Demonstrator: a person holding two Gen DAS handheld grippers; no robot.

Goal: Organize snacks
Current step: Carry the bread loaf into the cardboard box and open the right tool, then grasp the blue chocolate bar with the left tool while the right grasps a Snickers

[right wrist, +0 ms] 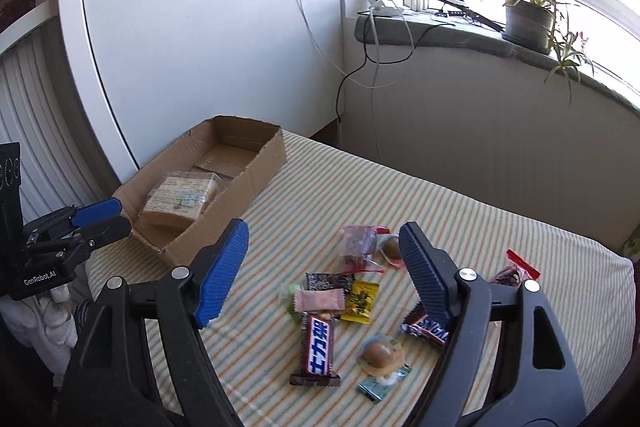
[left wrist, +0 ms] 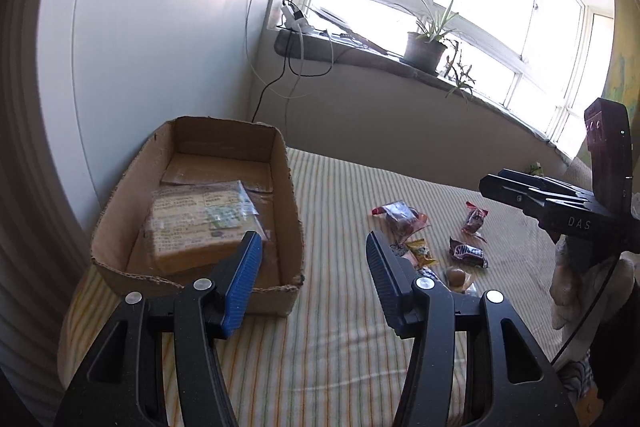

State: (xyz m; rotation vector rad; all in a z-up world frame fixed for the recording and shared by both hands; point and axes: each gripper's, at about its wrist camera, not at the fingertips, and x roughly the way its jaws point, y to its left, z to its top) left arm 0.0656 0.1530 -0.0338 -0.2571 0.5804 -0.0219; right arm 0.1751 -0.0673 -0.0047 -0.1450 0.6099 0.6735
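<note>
right gripper (right wrist: 324,251) released, over snack pile | left gripper (left wrist: 314,251) released, empty | chocolate bar (right wrist: 318,351) long axis toward camera | box (right wrist: 256,179) holds wrapped block (right wrist: 182,201)

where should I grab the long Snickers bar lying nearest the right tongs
Grip the Snickers bar across its narrow width at the middle, coming straight down from above. It lies flat on the bed, long axis pointing away from the right tongs, which are open. The pink candy overlaps its far end, so stay mid-bar.
</note>
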